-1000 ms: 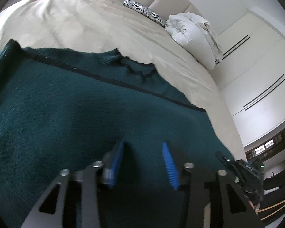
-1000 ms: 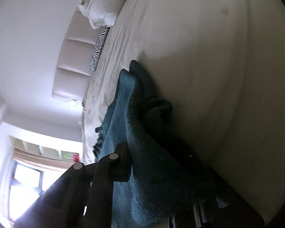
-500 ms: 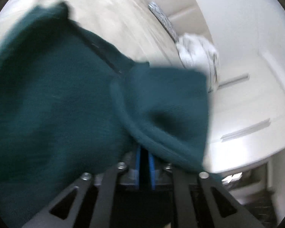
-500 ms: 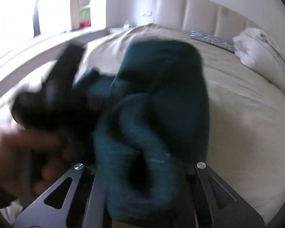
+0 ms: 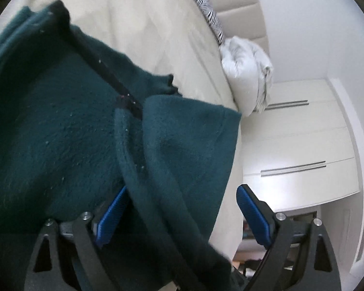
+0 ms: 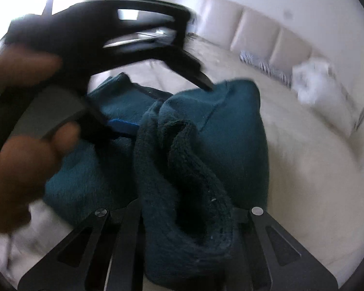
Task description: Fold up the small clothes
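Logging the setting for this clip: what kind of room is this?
A bedroom, most likely. A wide bed with a padded headboard fills the view, pillows lie at its head, and a white wardrobe stands alongside. The green garment lies on the bed.

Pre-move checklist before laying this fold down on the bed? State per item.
1. Left gripper released: ok, blue pads apart, dark green fleece garment draped between them.
2. Right gripper grip on garment: cannot tell, fingertips buried in cloth.
3. Folded flap over garment body: ok, it lies doubled over.
4. Fold edges aligned: not ok, bunched roll near right gripper.
5. Landing area on cream bedspread: ok, bare beside garment.
6. Left gripper clear of right's path: not ok, it overlaps the garment.
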Tool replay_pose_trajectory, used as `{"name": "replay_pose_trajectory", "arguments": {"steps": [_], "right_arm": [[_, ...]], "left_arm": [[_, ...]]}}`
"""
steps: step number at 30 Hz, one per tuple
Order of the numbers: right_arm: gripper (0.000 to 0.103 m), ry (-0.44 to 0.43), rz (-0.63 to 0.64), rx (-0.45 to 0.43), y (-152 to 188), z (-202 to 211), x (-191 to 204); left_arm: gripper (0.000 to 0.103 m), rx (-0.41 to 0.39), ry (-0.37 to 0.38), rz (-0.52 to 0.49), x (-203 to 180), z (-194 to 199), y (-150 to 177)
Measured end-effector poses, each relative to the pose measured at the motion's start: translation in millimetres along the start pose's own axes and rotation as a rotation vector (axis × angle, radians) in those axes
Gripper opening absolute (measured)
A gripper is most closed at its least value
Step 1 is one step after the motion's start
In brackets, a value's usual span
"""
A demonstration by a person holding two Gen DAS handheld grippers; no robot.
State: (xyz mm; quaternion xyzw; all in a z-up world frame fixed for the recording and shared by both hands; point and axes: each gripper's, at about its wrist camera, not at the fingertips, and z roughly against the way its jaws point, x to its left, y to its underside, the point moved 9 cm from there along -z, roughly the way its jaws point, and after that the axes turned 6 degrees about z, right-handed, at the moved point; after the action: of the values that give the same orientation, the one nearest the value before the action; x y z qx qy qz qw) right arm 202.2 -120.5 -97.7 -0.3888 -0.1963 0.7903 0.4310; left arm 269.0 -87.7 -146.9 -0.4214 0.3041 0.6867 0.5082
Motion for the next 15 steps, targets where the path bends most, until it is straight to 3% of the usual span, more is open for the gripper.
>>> {"name": "replay_pose_trajectory", "arguments": {"steps": [3,6,8,15], "right_arm": [[0.011,0.061,0.16,-0.027,1,7,15],[0.011,0.112,0.267,-0.053,5,15,25],[0.011,0.13,0.302,-0.068,6,19,31],[0.013,0.037,0.308,-0.116,6,44,58]], "left_arm": [[0.076,0.059,-0.036,-0.023,-1,-6,-2],[0.031,0.107,-0.087,-0.032,8,-8,-3],[0.016,0.114,-0.1,-0.02,17,-6,-5],[0.015,0.103,-0.136,-0.097,21,17,-17]]}}
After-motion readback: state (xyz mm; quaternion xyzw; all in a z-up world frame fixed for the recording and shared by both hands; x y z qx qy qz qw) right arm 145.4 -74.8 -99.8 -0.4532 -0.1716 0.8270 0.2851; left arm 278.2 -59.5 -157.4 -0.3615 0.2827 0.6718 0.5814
